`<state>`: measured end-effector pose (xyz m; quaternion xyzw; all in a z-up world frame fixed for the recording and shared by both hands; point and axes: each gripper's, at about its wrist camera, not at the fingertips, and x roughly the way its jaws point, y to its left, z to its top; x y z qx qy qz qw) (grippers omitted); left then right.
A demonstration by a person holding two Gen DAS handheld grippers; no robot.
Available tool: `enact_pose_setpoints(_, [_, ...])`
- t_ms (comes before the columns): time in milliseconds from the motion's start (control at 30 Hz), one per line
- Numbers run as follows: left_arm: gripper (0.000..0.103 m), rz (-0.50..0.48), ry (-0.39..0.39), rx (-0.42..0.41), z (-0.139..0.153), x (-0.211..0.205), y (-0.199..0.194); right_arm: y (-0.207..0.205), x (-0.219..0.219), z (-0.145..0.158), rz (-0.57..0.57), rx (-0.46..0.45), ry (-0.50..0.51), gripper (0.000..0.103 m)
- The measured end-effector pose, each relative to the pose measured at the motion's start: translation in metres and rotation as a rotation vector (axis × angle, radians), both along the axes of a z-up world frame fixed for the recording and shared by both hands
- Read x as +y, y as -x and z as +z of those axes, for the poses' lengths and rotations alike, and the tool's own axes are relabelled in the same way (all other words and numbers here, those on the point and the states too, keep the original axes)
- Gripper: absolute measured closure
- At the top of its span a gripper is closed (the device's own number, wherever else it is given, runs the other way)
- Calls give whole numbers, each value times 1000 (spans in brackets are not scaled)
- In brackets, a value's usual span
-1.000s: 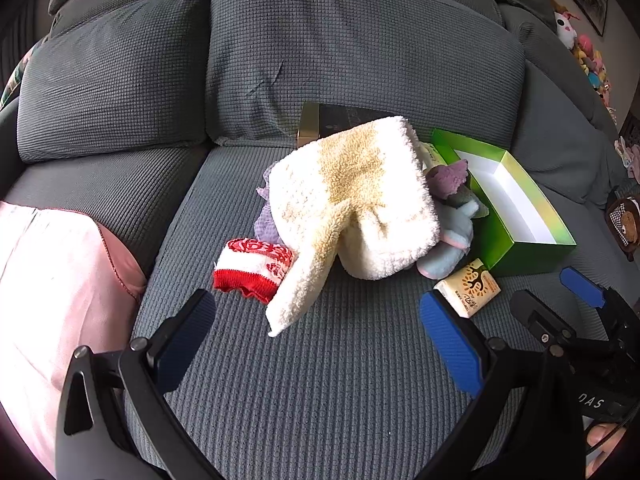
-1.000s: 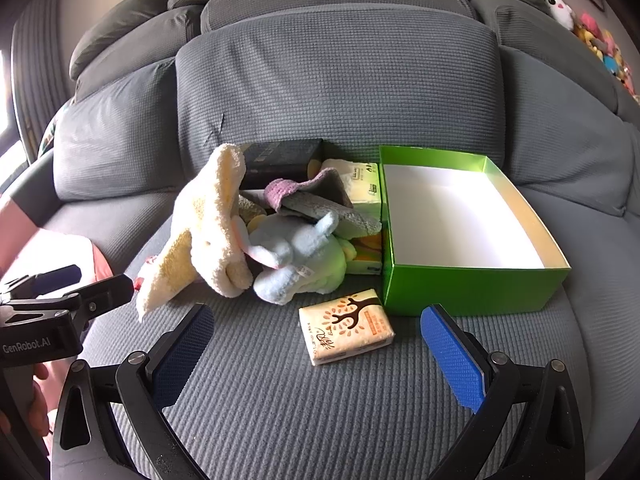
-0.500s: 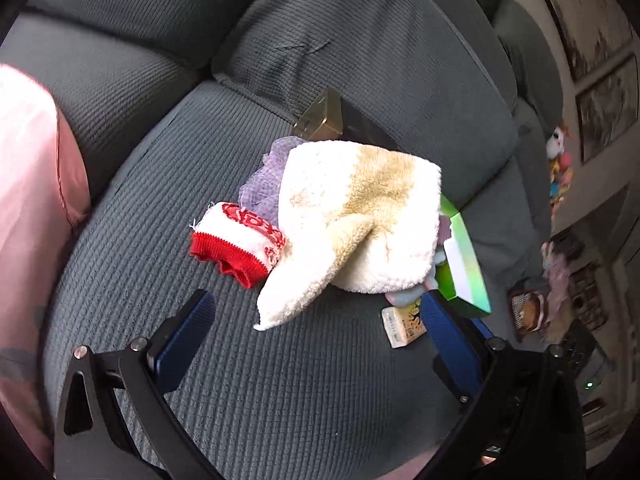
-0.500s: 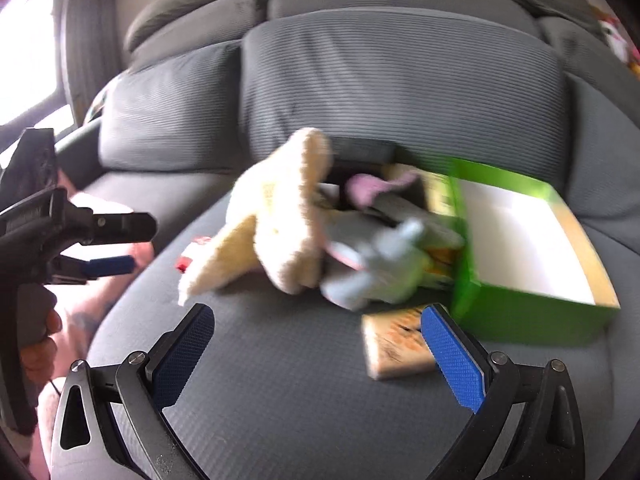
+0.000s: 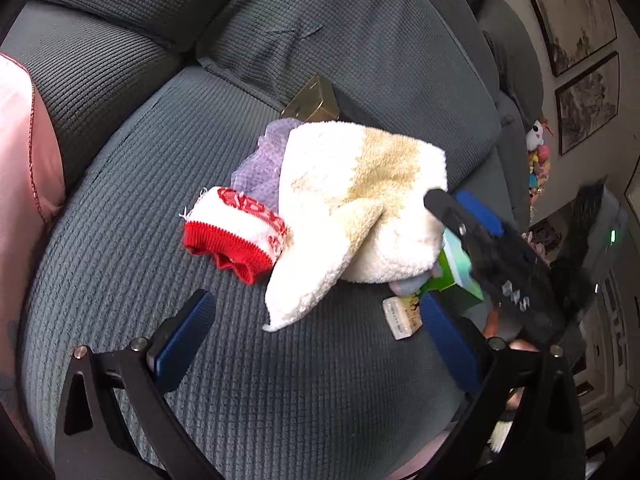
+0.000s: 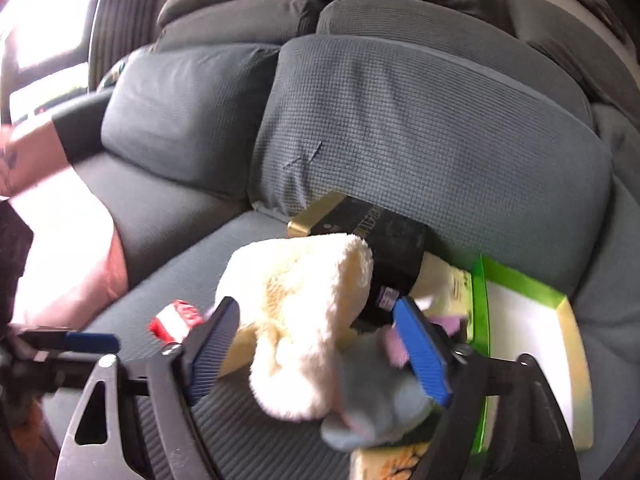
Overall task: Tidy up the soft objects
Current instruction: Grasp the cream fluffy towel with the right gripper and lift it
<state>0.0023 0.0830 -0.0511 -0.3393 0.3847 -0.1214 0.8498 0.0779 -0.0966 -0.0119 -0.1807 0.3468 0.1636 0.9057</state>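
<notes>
Cream towel (image 6: 304, 312): lying heaped on the grey sofa seat (image 5: 280, 400), draped over the other soft things, 1 corner trailing toward the left gripper.
Right gripper (image 6: 320, 356): its jaws are closing around the cream towel and the pale blue plush toy (image 6: 372, 400); both are sitting between the blue pads, and whether the pads are pressing them yet I cannot tell.
Left gripper (image 5: 316, 344): hovering over bare seat fabric with jaws standing wide and nothing between them.
Red and white sock (image 5: 236, 232): lying just left of the towel, touching its edge.
Purple cloth (image 5: 264, 160): peeking out from under the towel's far side.
Green box (image 6: 528, 344): sitting open to the right of the pile; the white interior that is showing is holding nothing, though part is hidden.
Dark box with gold end (image 6: 360, 232): leaning against the back cushion behind the pile.
Tissue packet (image 5: 402, 314): lying on the seat in front of the green box.
Pink cloth (image 5: 24, 152): resting at the seat's left edge, well apart.
</notes>
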Motion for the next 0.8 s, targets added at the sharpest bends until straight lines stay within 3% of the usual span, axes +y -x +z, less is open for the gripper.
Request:
enact_pose_setpoints(67, [2,-9,-39,-9,-2,-6,0,-8,2,-5,0,17,20,29])
enact_pose_setpoints(133, [3,-35,-73,-13,-3,-16,-4,-17,4,-9,3,41,31,48])
enact_pose_setpoints(167, [3,-39,-86,-21,-3,-19,-6,-19,6,-12,7,54,37,52])
enact_pose_setpoints(333, [24,-55,-118,-34,-9,-28,-21,-23,0,-16,6,76,11,72])
enact_pose_setpoints(433, [44,-71,-131,-7,-18,-29,-31,-26,-4,-20,4,93,7,75])
enact_pose_setpoints(500, [72,-77,-123,13,-25,-30,-35,-28,-5,-21,12,110,5,82])
enact_pose_setpoints(567, [91,-80,-103,24,-28,-30,-37,-28,-6,-22,29,130,-6,83])
enact_pose_setpoints(700, [95,-61,-74,52,-28,-24,-35,-27,-7,-27,47,172,-38,89])
enact_pose_setpoints(800, [95,-62,-39,20,-16,-19,-23,-22,-10,-27,55,204,-88,89])
